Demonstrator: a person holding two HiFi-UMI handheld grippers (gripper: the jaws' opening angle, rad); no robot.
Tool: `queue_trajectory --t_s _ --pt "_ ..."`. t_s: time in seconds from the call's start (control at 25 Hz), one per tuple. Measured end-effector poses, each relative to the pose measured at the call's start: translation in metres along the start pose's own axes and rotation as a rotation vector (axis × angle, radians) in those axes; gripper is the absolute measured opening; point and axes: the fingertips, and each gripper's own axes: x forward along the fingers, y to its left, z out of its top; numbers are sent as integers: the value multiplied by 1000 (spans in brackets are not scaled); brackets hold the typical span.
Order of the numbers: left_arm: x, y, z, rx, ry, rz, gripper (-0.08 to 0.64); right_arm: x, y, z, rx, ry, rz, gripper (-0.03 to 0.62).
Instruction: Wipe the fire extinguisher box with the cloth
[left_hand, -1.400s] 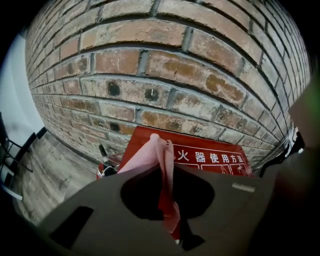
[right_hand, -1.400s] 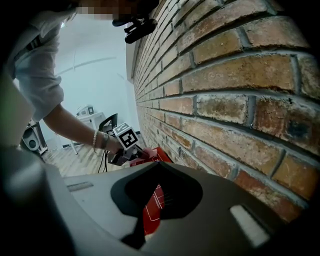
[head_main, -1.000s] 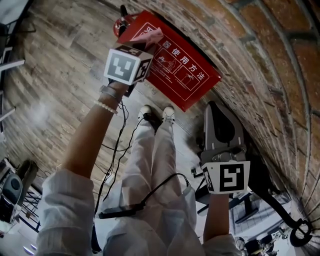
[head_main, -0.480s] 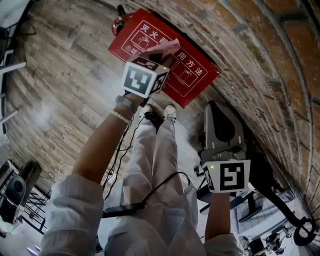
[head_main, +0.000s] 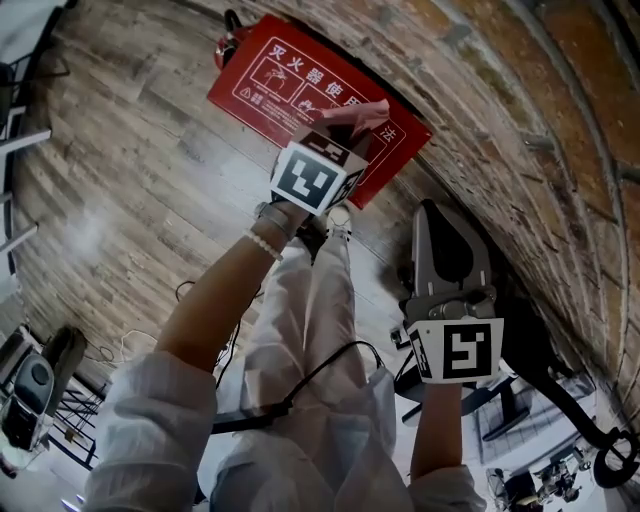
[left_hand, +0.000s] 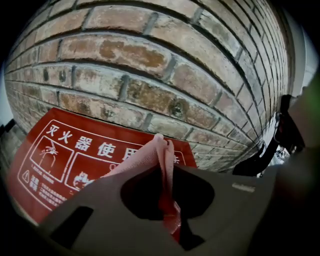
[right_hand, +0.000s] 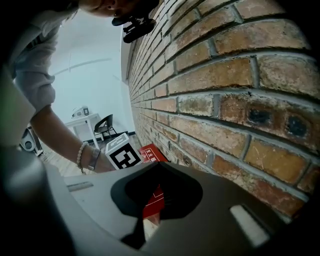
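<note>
Down by the brick wall (left_hand: 150, 65), we see the red fire extinguisher box (head_main: 285, 75) sitting on the wooden floor (head_main: 130, 150). Its long back edge is right up against the bricks. The big red face has white signs and little pictures on it.

Our left tool (head_main: 345, 135) is stretched out over the box. Its two jaws are pinching the pink cloth (left_hand: 150, 157), which sticks out past the tips in a soft fold. In the head view, the cloth is on the red face, near the end of the box that is closer to our right tool (head_main: 438, 215). From the left gripper view, the cloth covers part of the white writing.

Our right tool is held back, close to the bricks and well apart from the box. Its jaws are pressed together and have nothing between them. From the right gripper view, we can see a bit of the red box far off past the jaws, with the left tool's marker cube (right_hand: 124, 155) just beside it.

We wear a bead bracelet (head_main: 262, 243) on the left wrist. Below the tools we see our white trousers (head_main: 310, 300) and a black cable (head_main: 300, 390).
</note>
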Motion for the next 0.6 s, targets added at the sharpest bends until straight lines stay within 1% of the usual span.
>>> queue_trajectory --t_s 0.24,0.6 --pt "13 -34 -9 32 28 -51 11 -8 -3 -5 5 3 -8 8" --pt "27 -75 -21 21 50 -112 11 -17 -10 -8 14 -3 -28 8"
